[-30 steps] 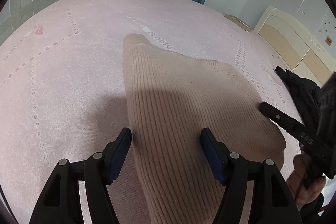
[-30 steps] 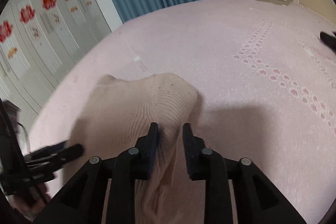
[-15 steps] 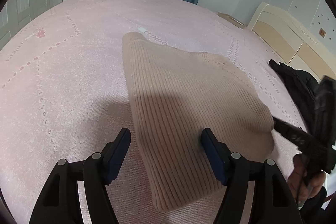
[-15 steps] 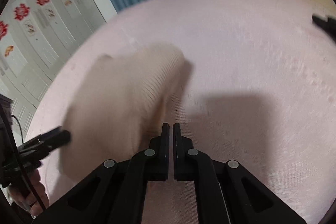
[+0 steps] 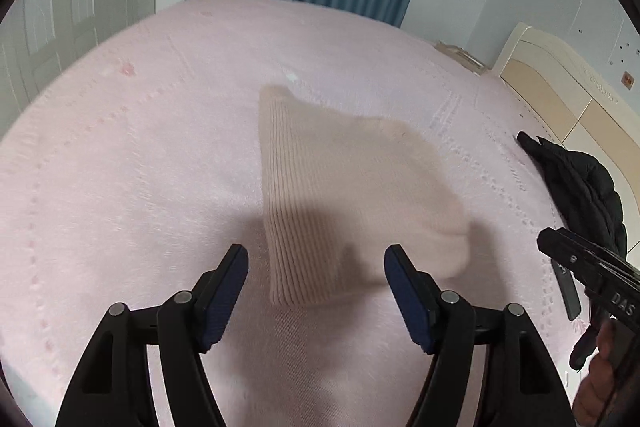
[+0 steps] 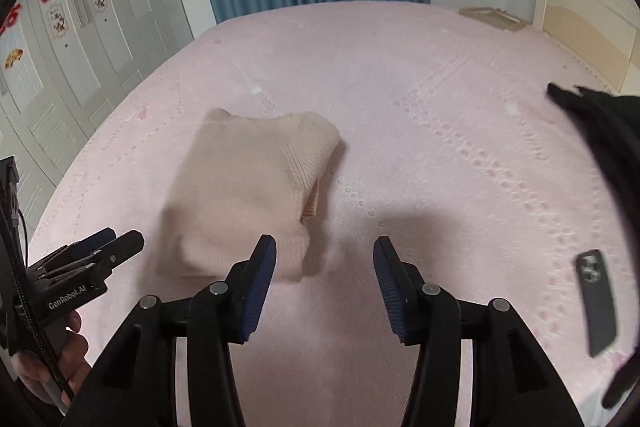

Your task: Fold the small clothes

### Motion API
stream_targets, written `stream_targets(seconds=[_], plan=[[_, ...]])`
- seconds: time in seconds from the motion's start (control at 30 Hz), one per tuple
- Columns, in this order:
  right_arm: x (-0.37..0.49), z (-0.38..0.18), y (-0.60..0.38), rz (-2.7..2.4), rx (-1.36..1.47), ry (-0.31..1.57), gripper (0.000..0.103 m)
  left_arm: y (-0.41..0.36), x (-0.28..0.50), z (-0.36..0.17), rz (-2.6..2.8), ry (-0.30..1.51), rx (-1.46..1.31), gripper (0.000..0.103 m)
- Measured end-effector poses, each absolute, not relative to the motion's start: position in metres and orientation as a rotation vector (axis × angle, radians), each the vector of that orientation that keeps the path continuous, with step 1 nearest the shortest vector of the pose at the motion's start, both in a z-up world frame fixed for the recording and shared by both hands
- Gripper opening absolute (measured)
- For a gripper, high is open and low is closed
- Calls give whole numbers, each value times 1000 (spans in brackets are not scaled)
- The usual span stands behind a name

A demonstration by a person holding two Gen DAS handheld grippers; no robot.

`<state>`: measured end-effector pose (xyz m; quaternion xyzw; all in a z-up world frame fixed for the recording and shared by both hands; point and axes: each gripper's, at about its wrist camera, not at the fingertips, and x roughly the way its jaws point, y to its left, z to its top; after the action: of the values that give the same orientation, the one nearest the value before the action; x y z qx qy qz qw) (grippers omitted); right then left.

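Both tongs hang over the pink bed cover point(image 6: 400, 75) with nothing in them. The right gripper point(image 6: 325, 269) has its jaws well apart over bare cover; they have just been opening, and no cloth lies between them. The left gripper point(image 5: 316, 277) is spread wide too, its pads clear of everything. Just ahead of both, past the fingertips, lies the beige ribbed knit garment point(image 5: 340, 195), folded into a thick flat packet: seen from the right tongs it sits ahead and to the left, its near rounded corner just beyond the left finger; from the left tongs it lies straight ahead, its near edge between the two fingers but farther out. It looks soft, light and stretchy, likely to sag and slide open if lifted by one layer, so a pinch should take the whole thickness at a corner or along the rolled fold edge, ideally two corners at once. To the right of the right tongs a dark phone point(image 6: 596, 301) lies flat on the cover, and farther out on that side a black jacket point(image 5: 580, 183) is heaped near the headboard point(image 5: 560, 95).
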<state>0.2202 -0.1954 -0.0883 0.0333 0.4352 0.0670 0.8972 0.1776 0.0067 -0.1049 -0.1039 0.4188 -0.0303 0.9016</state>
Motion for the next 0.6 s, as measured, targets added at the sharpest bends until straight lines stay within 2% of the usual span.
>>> stream_targets(seconds=[0.1, 0.17, 0.23, 0.3, 0.4, 0.6], plan=[[196, -59, -193, 146, 71, 874, 55, -3, 154, -72, -41, 836, -166, 76], [181, -44, -192, 129, 61, 871, 62, -8, 140, -53, -30, 816, -145, 78], [168, -33, -194, 140, 73, 854, 83, -12, 128, -37, -13, 800, -135, 79], [152, -20, -196, 138, 77, 826, 92, -15, 118, -26, -12, 800, -125, 81], [135, -8, -200, 103, 58, 797, 96, -19, 105, -13, -3, 798, -113, 81], [120, -1, -207, 92, 72, 817, 96, -23, 84, 2, 7, 779, -87, 82]])
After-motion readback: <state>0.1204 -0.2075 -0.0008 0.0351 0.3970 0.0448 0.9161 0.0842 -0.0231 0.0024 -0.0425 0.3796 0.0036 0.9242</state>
